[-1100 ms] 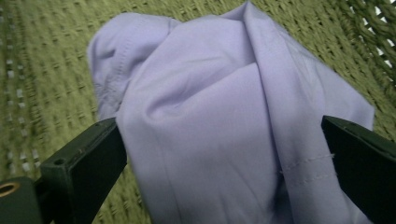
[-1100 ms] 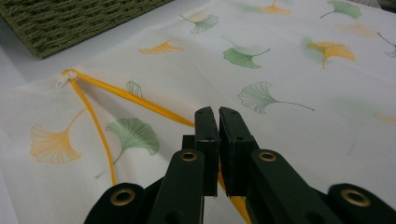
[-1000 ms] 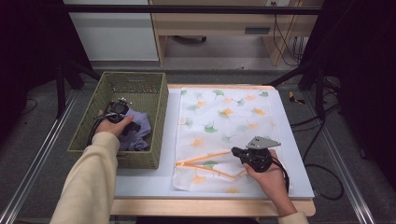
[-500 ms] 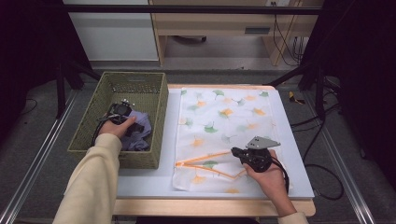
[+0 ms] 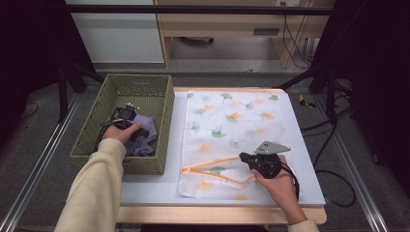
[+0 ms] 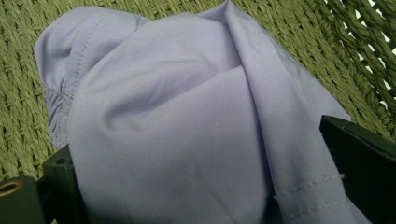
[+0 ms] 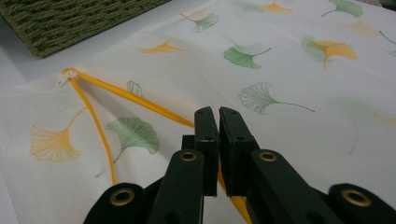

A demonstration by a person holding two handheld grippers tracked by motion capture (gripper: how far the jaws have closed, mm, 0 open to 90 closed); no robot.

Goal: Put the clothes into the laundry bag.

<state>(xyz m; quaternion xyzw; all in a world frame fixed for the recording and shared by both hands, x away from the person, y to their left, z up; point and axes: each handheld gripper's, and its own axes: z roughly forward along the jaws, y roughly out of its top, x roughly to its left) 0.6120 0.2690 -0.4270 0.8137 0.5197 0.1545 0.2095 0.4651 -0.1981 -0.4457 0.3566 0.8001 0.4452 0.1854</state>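
Overall change: none visible between the earlier high views and now; both hands hold position.
Left gripper: in the woven basket, jaws straddling the lilac garment; clamped or loose, cannot tell.
Right gripper: clenched on the yellow zipper edge of the ginkgo-print bag, flat on the table.
Meaning: bag mouth is pinned open, garment not yet lifted; transfer pending.
Writing: none legible.

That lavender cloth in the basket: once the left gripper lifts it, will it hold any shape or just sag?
Probably sags: the lavender cloth lies in soft folds, bunched between the left gripper jaws. It looks thin and smooth, so likely light and perhaps slippery. A trailing edge might catch on the woven basket wall.
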